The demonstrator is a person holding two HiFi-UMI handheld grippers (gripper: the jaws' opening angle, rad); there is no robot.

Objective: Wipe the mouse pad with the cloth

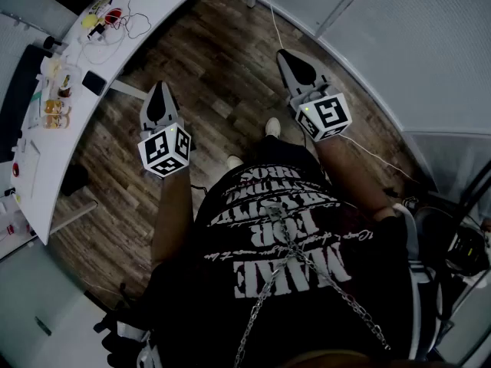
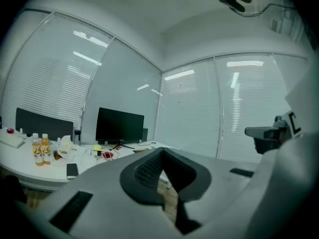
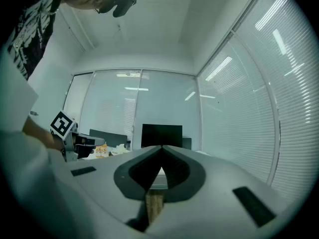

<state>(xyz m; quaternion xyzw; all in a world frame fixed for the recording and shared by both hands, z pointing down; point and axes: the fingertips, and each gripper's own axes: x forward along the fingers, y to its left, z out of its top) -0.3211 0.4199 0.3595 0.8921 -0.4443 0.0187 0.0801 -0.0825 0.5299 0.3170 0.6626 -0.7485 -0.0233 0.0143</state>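
Head view: a person stands on a wood floor [image 1: 222, 60] beside a curved white desk [image 1: 149, 2], with one gripper held out in front of each arm.
Left gripper [image 1: 162, 85]: jaws brought together to a point with nothing between them; its own view shows the tips [image 2: 162, 150] meeting. It is held about level over the floor, well apart from the desk edge.
Right gripper [image 1: 281, 53]: jaws likewise closed on nothing; its own view shows the tips [image 3: 161, 147] touching. It is held level, out over the floor.
Marker cubes: one sits at the back of each gripper, left [image 1: 164, 150] and right [image 1: 328, 115].
Mouse pad: cannot be picked out among the things on the desk in any view.
Cloth: not surely found; a whitish crumpled thing [image 2: 65, 143] lies just beside the bottles, but I cannot tell what it is.
Desk clutter: two bottles of orange drink [image 2: 41, 148] stand upright, a dark phone [image 2: 72, 170] lies flat near the edge, and cables and small red and yellow bits lie in front of a black monitor [image 2: 119, 126].
Second screen: another dark monitor [image 2: 42, 125] stands behind the bottles.
Surroundings: pale slatted blinds [image 3: 239, 118] behind glass walls.
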